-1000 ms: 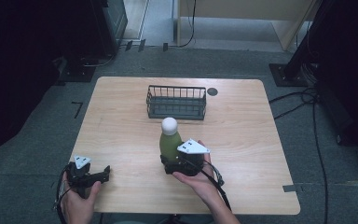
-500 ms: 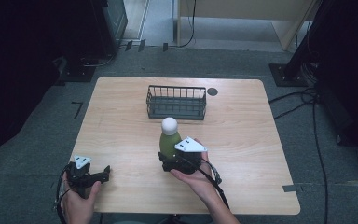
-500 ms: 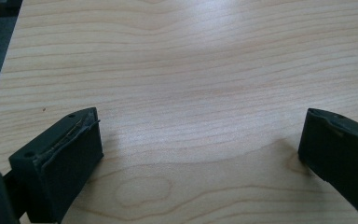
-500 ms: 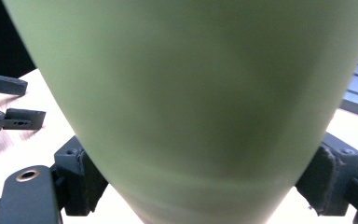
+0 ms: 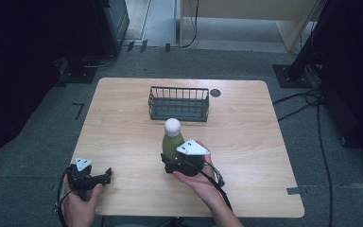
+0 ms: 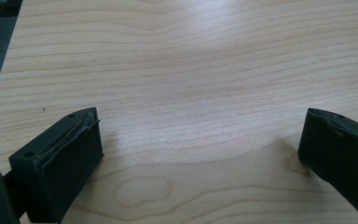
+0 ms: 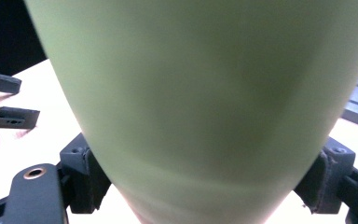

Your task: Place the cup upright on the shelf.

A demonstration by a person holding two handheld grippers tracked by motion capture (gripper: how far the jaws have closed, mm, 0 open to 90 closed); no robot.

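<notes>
Grip: right gripper [image 5: 172, 160] jaws just closing, clamped low on green plastic bottle with white round cap [image 5: 170, 141].
Left gripper [image 5: 105, 174]: wide open, empty, at 8 o'clock.
Risk: top-heavy bottle probably tips toward dark wire basket [image 5: 178, 102] at 12 o'clock.

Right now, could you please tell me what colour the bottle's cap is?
White; the cap tops the green bottle, clearest in the high view.

Light wood table [image 5: 246, 156] on grey floor [image 5: 38, 156], dark cabinet [image 5: 108, 19] beyond table's far left corner, pale wooden furniture [image 5: 246, 9] behind table, black cables [image 5: 307, 101] right of table, dim surroundings
</notes>
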